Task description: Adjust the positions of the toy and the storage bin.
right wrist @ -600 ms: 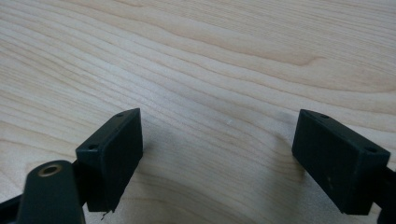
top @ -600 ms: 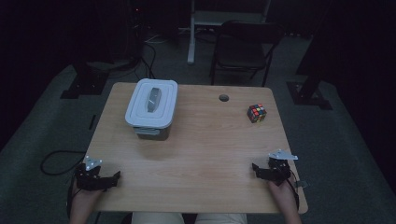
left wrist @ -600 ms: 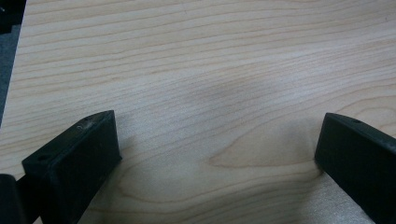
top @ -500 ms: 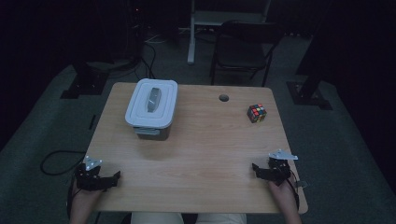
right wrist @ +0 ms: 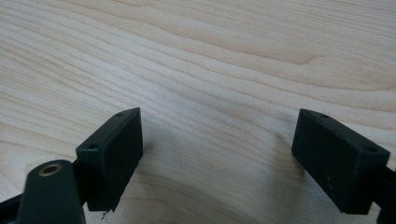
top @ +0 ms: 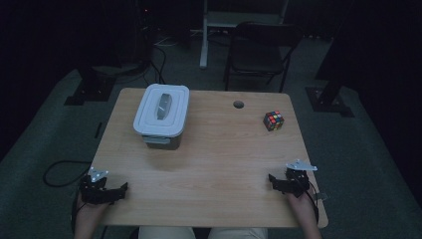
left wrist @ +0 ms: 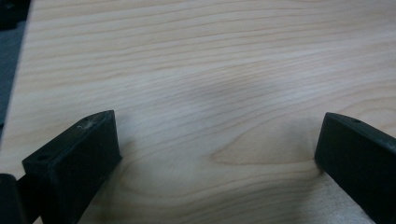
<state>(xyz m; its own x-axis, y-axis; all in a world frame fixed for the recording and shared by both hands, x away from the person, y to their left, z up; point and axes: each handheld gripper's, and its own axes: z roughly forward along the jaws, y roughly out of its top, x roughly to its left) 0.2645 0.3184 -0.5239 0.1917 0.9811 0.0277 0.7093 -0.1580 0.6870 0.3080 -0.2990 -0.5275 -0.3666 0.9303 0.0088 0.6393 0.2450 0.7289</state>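
Table [top: 209, 164] bare between both open grippers.

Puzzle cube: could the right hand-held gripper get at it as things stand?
Probably yes. The puzzle cube stands alone, with bare table between it and the open right hand-held gripper.

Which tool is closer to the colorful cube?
The right tool. It rests at the table's near right edge, with the cube straight ahead of it. The left tool sits at the near left corner, far across from the cube.
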